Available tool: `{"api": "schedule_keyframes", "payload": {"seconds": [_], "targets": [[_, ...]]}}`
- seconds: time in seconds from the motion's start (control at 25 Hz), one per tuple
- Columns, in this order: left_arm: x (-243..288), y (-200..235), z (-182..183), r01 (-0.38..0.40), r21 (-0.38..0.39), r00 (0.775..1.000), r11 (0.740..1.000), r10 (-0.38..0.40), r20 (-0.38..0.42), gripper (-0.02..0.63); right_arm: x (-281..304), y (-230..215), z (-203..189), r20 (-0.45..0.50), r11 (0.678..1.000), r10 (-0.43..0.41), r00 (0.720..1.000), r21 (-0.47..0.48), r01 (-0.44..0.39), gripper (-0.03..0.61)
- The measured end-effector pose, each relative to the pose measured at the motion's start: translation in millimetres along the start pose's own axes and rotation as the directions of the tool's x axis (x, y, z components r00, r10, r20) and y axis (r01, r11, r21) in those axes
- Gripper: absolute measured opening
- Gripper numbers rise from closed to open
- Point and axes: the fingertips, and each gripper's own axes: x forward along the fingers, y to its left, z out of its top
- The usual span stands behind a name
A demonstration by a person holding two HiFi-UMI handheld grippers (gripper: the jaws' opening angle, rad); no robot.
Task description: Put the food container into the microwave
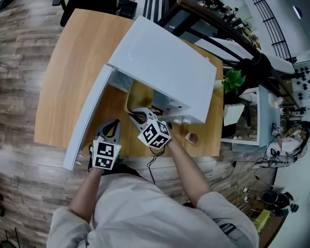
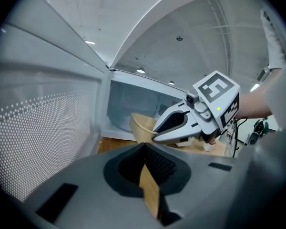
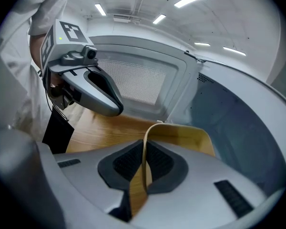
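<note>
The white microwave (image 1: 165, 66) stands on the wooden table (image 1: 67, 76) with its door (image 1: 88, 118) swung open to the left. A tan food container (image 1: 139, 94) sits at the mouth of the cavity, partly inside. My right gripper (image 1: 137, 113) is shut on its thin near rim (image 3: 144, 151), which runs between the pads. The left gripper (image 1: 113, 125) hovers beside the open door, jaws together with nothing in them. From the left gripper view the container (image 2: 140, 125) shows behind the right gripper (image 2: 155, 135).
A small reddish object (image 1: 191, 137) and a few small white items (image 1: 178, 120) lie on the table right of the microwave. A black cable (image 1: 152, 164) hangs over the near table edge. A green plant (image 1: 232, 79) stands beyond the right side.
</note>
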Motion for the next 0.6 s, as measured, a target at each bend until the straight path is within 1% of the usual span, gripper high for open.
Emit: {"api": "schedule_keyframes", "payload": {"seconds": [0.16, 0.36, 0.6], "targets": [[1, 0, 1, -0.006, 0.001, 1.0, 1.0, 0.006, 0.001, 0.011, 3, -7, 3, 0.007, 1.0, 0.001, 1.0, -0.005, -0.001, 0.029], [0, -1, -1, -0.013, -0.013, 1.0, 1.0, 0.013, 0.0, 0.011, 6, -17, 0, 0.006, 1.0, -0.01, 1.0, 0.019, 0.01, 0.028], [2, 1, -2, -0.023, -0.021, 1.0, 1.0, 0.023, 0.004, 0.011, 13, -26, 0, -0.012, 0.999, -0.029, 1.0, -0.028, 0.028, 0.031]]}}
